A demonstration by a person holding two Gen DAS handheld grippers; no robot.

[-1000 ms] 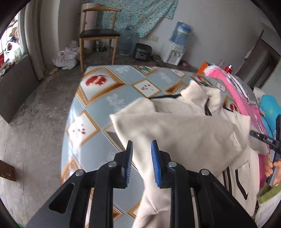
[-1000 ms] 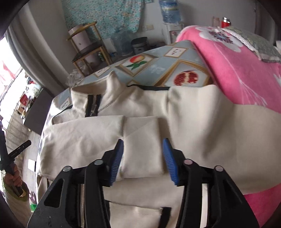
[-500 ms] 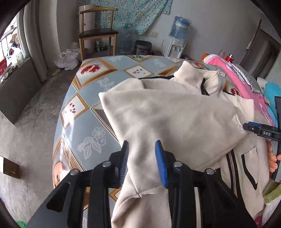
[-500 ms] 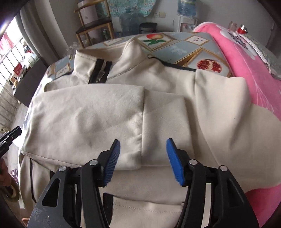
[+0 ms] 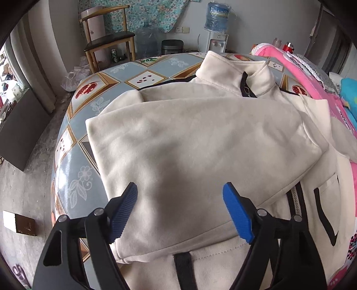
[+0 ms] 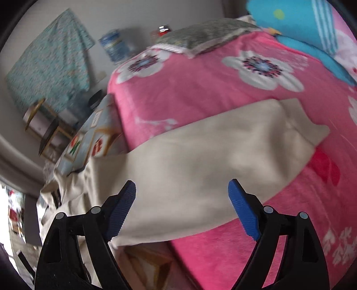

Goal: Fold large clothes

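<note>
jacket (image 5: 200, 138) on table (image 5: 73, 178), sleeve (image 6: 212, 156) across blanket (image 6: 200, 93), chair (image 5: 109, 42) behind table

A wooden armchair with a dark seat (image 5: 109, 42) stands against the grey back wall (image 5: 256, 17), on a bare grey concrete floor (image 5: 20, 178). Behind the chair hangs a teal floral cloth (image 5: 142, 15). To its right sit a dark round cooker (image 5: 172, 46) and a white dispenser with a blue water bottle (image 5: 218, 29). Left of the chair, daylight enters.
</note>
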